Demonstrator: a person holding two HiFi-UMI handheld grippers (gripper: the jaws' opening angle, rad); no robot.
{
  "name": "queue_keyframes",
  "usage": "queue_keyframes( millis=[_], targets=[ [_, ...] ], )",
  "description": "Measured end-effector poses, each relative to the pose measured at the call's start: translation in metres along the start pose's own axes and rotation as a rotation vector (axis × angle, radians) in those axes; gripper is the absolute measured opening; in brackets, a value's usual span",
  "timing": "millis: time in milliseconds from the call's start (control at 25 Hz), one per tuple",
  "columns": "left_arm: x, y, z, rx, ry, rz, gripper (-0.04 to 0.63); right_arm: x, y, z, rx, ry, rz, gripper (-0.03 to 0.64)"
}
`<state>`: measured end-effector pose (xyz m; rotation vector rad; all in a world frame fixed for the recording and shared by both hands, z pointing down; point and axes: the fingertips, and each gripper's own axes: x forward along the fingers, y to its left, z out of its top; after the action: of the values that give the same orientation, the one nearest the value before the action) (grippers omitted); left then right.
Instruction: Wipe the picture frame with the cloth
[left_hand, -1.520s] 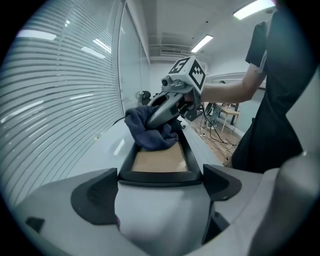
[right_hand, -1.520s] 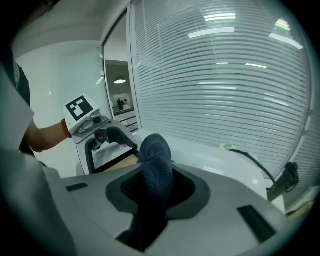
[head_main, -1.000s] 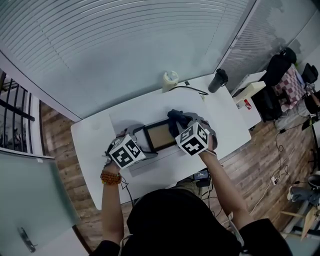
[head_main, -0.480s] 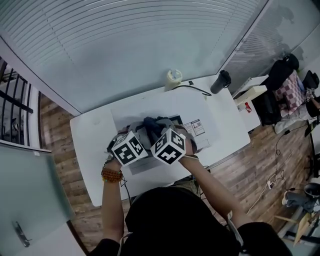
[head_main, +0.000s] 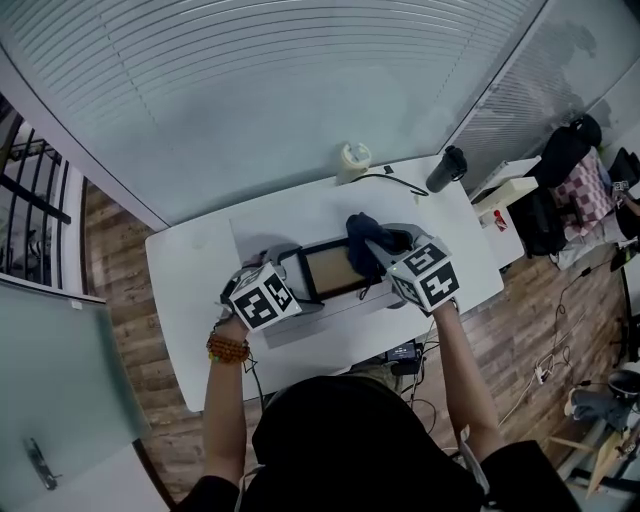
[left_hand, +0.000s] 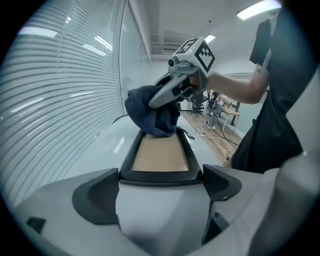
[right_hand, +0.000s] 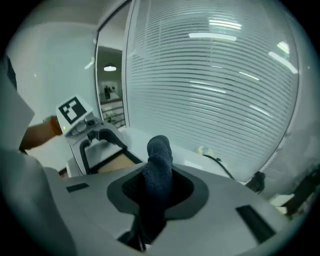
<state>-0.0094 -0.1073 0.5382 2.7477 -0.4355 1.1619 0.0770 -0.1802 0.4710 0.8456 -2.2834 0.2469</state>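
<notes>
Dark cloth (head_main: 363, 236), picture frame (head_main: 328, 268) beneath (right end)

A white desk (head_main: 190, 300) stands on a wood-plank floor (head_main: 120, 320) beside a wall of pale horizontal blinds (head_main: 300, 100); ceiling strip lights (left_hand: 257, 9) glow overhead.

Black top (head_main: 360, 440), brown bead bracelet (head_main: 227, 348) on the left wrist, grey left gripper (head_main: 292, 272) and right gripper (head_main: 378, 243), each with a white cube of black square markers.

I see white tabletop (head_main: 190, 290) w/ picture frame (head_main: 330, 268) mid, pale cup (head_main: 352, 160) + black cable (head_main: 395, 180) at far edge, dark flask (head_main: 446, 170) at far-right corner.
</notes>
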Motion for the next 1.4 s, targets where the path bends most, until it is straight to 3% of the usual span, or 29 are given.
queue_keyframes(
  millis=[160, 360, 760, 1200, 1400],
  targets=[
    [-0.001, 0.000, -0.002, -0.004, 0.002, 0.003, 0.517, 0.013, -0.003, -0.039, -0.100, 0.190, -0.051, 0.055],
    [0.001, 0.000, 0.001, -0.005, 0.000, -0.001, 0.517, 0.022, 0.005, -0.043, -0.171, 0.220, -0.120, 0.054],
    [0.003, 0.001, -0.002, -0.012, 0.010, -0.006, 0.517, 0.048, 0.048, -0.047, -0.390, 0.388, -0.086, 0.051],
    [0.004, 0.001, -0.004, -0.013, 0.015, -0.010, 0.517, 0.052, 0.067, -0.035, -0.272, 0.353, 0.025, 0.051],
    [0.004, 0.004, -0.002, -0.006, 0.014, -0.005, 0.517, 0.063, 0.099, -0.015, -0.098, 0.257, 0.188, 0.049]
  ],
)
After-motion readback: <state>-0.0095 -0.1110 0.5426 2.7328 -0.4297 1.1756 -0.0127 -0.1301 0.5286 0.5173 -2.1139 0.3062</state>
